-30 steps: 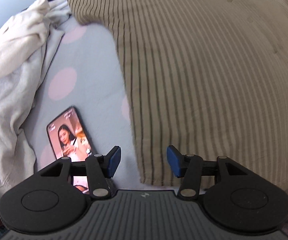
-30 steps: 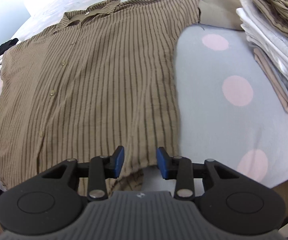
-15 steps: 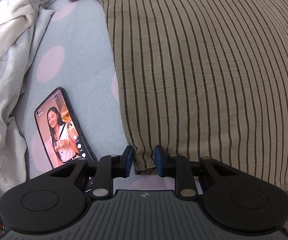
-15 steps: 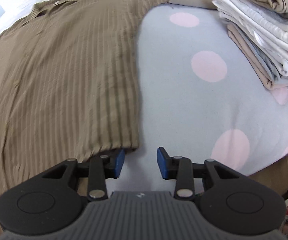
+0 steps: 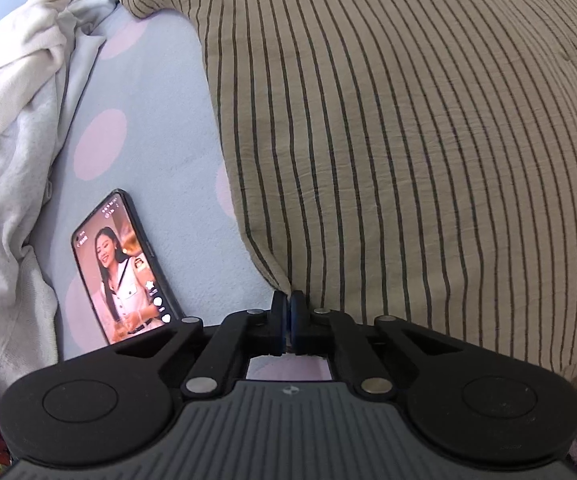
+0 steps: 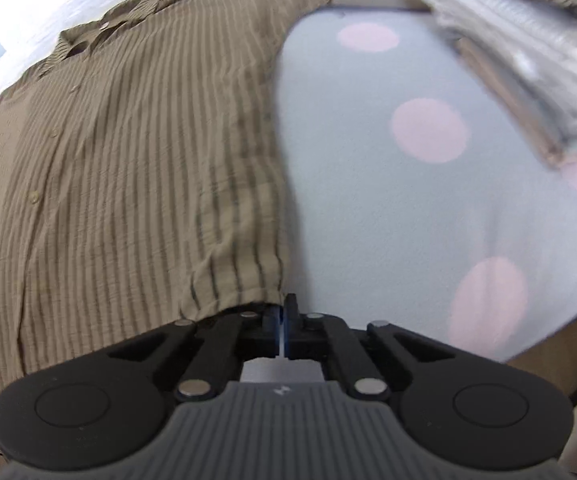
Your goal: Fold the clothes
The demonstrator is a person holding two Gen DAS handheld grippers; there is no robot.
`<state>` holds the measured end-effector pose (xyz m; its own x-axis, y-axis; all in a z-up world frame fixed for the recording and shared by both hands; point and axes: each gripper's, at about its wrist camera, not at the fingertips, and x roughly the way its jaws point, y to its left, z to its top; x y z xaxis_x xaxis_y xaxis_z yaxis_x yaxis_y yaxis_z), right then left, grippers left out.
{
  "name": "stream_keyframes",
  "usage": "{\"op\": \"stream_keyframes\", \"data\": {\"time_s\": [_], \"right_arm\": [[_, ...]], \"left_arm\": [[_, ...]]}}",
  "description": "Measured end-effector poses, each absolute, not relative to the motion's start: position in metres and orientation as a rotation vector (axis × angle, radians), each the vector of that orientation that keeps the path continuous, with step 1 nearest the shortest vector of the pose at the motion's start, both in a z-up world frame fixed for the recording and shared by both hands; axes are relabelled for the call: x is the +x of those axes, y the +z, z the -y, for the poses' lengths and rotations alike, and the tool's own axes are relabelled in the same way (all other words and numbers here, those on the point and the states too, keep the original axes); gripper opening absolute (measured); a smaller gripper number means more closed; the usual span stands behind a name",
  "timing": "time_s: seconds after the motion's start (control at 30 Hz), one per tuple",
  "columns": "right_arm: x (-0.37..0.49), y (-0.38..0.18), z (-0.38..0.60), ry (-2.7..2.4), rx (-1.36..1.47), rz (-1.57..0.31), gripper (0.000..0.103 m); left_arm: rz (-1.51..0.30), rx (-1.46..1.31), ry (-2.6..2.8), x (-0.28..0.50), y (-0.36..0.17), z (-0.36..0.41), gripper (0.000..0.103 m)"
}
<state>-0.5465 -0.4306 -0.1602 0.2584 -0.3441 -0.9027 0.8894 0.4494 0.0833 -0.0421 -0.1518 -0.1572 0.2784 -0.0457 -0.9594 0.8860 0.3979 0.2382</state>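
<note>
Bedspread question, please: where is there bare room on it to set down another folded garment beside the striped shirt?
The widest bare stretch of bedspread lies between the striped shirt and the folded stack. On the shirt's other side only a narrow strip remains, crowded by the phone and the rumpled pale clothes. Both the left gripper and right gripper pinch the shirt's hem corners.

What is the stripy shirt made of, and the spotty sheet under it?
The shirt looks like thin woven cloth, maybe cotton or linen: matte, finely crinkled, puckering where the left tool pinches its hem. The sheet looks like soft, smooth fabric, matte, with printed pink dots; its fibre can't be told.
</note>
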Motion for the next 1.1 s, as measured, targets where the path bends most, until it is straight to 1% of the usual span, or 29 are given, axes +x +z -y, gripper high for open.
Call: {"op": "stream_keyframes", "data": {"time_s": [0.13, 0.23, 0.3, 0.43, 0.53, 0.57, 0.63, 0.7, 0.73, 0.77, 0.8, 0.83, 0.87, 0.9, 0.93, 1.03, 1.1], "right_arm": [[-0.551, -0.130, 0.430, -0.965, 0.566, -1.007, 0.001], [-0.549, -0.107, 0.430, -0.957, 0.405, -1.084, 0.001], [-0.544, -0.100, 0.430, -0.926, 0.304, -1.156, 0.001], [-0.542, -0.121, 0.428, -0.862, 0.225, -1.283, 0.001], [-0.537, -0.147, 0.435, -0.849, 0.255, -1.351, 0.001], [-0.536, -0.152, 0.437, -0.838, 0.285, -1.363, 0.001], [-0.536, -0.157, 0.440, -0.827, 0.311, -1.395, 0.002], [-0.538, -0.155, 0.439, -0.823, 0.309, -1.409, 0.006], [-0.540, -0.151, 0.437, -0.821, 0.300, -1.404, 0.006], [-0.540, -0.146, 0.433, -0.817, 0.281, -1.387, 0.006], [-0.539, -0.140, 0.428, -0.810, 0.259, -1.366, 0.008], [-0.536, -0.136, 0.420, -0.796, 0.232, -1.343, 0.010], [-0.532, -0.131, 0.410, -0.776, 0.203, -1.317, 0.015], [-0.528, -0.129, 0.399, -0.742, 0.175, -1.296, 0.023], [-0.523, -0.128, 0.388, -0.698, 0.149, -1.278, 0.025], [-0.508, -0.125, 0.356, -0.565, 0.072, -1.221, 0.025], [-0.495, -0.129, 0.336, -0.473, 0.013, -1.194, 0.028]], "left_arm": [[-1.113, 0.991, -0.796, -0.041, -0.136, 0.148, 0.000], [-1.092, 1.051, -0.816, -0.048, -0.126, 0.161, 0.000], [-1.076, 1.126, -0.826, -0.053, -0.131, 0.164, 0.000], [-1.077, 1.237, -0.808, -0.061, -0.155, 0.168, 0.000], [-1.096, 1.287, -0.814, -0.063, -0.172, 0.171, 0.000], [-1.103, 1.304, -0.816, -0.064, -0.177, 0.172, 0.002], [-1.043, 1.321, -0.854, -0.078, -0.170, 0.168, 0.007], [-0.977, 1.335, -0.893, -0.092, -0.162, 0.164, 0.017], [-0.944, 1.342, -0.912, -0.100, -0.158, 0.162, 0.020], [-0.910, 1.349, -0.931, -0.107, -0.154, 0.159, 0.025], [-0.877, 1.355, -0.950, -0.115, -0.150, 0.157, 0.030], [-0.843, 1.361, -0.969, -0.122, -0.145, 0.155, 0.032], [-0.809, 1.367, -0.987, -0.129, -0.141, 0.153, 0.037], [-0.775, 1.372, -1.006, -0.137, -0.137, 0.151, 0.039], [-0.741, 1.377, -1.024, -0.144, -0.133, 0.148, 0.039], [-0.643, 1.384, -1.138, -0.176, -0.128, 0.146, 0.040], [-0.578, 1.383, -1.238, -0.202, -0.127, 0.145, 0.040]]}}
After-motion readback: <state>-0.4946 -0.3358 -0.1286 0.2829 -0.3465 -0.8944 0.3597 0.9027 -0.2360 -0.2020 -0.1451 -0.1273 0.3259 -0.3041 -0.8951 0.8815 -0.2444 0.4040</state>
